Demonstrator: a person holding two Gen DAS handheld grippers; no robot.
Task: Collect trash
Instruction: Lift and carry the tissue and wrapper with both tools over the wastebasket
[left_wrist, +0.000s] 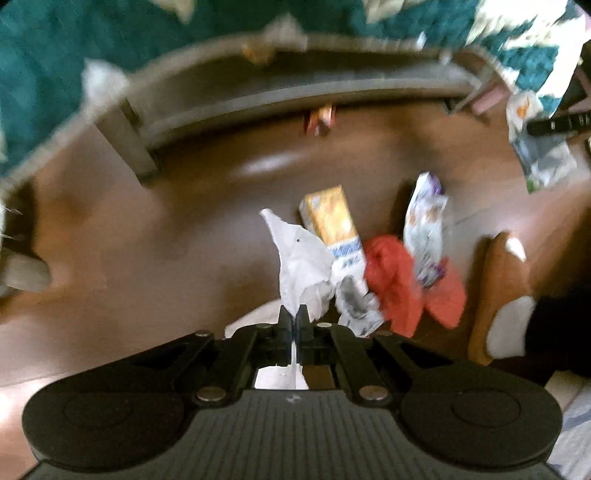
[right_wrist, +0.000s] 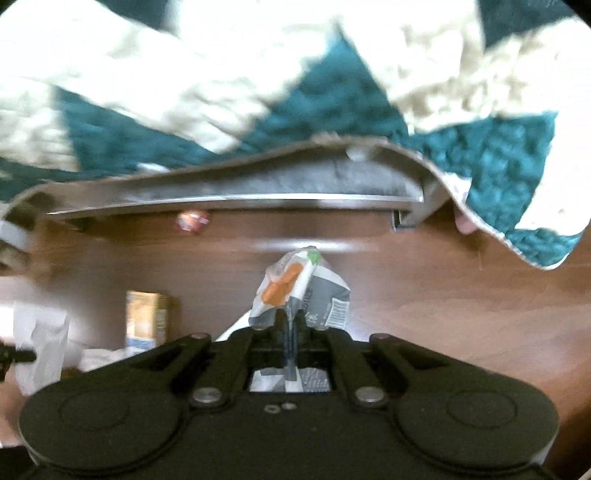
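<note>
Both views were blurred; your left gripper (left_wrist: 294, 314) pinched white paper (left_wrist: 301, 258), your right gripper (right_wrist: 291, 321) a crumpled wrapper (right_wrist: 299, 291), each pointing up-frame.

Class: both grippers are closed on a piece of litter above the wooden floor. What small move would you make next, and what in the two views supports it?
Probably carry both pieces to wherever the trash is gathered; no bin shows. The left gripper pinches white paper, the right gripper a crumpled wrapper. A yellow box and red scrap remain on the floor.
</note>
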